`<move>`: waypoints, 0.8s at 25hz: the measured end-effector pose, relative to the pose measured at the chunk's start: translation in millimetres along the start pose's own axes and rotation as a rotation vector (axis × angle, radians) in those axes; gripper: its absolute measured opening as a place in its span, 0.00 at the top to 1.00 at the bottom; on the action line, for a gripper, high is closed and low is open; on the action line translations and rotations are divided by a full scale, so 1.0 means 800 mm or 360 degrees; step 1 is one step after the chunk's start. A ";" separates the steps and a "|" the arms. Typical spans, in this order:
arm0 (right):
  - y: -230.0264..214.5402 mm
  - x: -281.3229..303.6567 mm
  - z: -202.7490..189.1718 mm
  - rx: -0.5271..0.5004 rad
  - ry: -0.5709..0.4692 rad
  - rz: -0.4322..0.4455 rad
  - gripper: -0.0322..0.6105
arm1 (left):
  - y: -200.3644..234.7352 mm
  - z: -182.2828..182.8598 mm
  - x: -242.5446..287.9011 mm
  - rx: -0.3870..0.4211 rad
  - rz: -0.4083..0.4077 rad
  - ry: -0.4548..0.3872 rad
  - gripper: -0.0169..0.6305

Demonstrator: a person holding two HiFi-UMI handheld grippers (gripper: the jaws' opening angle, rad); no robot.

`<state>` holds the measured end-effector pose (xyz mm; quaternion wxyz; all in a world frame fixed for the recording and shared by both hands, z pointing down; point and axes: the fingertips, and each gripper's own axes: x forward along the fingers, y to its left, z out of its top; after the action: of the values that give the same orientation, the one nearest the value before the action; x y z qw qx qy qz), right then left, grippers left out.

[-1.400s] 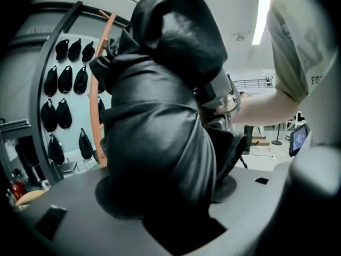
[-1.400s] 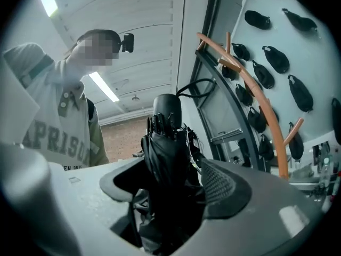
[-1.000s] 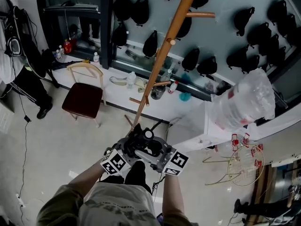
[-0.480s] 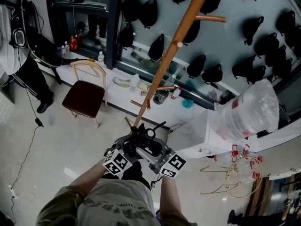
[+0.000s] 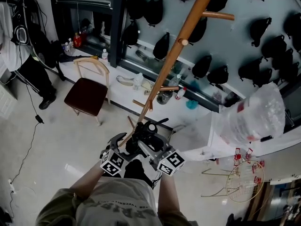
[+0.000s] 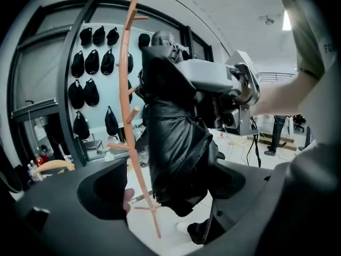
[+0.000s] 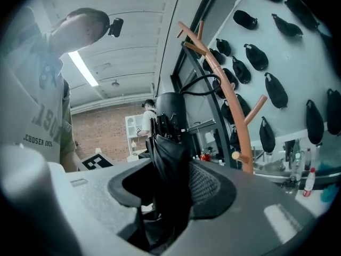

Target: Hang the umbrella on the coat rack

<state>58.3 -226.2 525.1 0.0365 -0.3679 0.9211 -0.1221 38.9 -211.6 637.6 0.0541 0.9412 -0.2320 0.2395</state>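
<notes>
- two grippers share one umbrella [image 6: 176, 137], folded, upright between them.
- right gripper [image 7: 170, 191] pinches the bunched canopy between its pads; likely carrying the weight alone.
- left gripper [image 6: 169, 191] jaws opening, spread wide; the cloth hangs between them unpressed, probably freeing up for a new grip.
- rack [image 5: 175, 55] stands beyond both grippers, well apart; umbrella not yet on a peg.

The coat rack [image 5: 175, 55] is cut off by the upper edge, and the lower end of the umbrella [image 7: 169, 159] is hidden behind the jaws at lower centre.
</notes>
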 end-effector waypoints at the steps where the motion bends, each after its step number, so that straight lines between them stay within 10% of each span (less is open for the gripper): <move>1: -0.007 0.001 -0.005 -0.0001 0.0014 -0.0019 0.65 | 0.006 -0.003 -0.001 -0.0019 0.0022 0.0008 0.32; 20: -0.088 0.037 -0.084 -0.0003 0.0242 -0.0072 0.65 | 0.055 0.007 -0.007 -0.0060 0.0231 -0.0073 0.31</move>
<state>73.2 -282.9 608.9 -0.0365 -0.3782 0.9128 -0.1496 16.1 -249.5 629.7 0.0491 0.9260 -0.3052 0.2168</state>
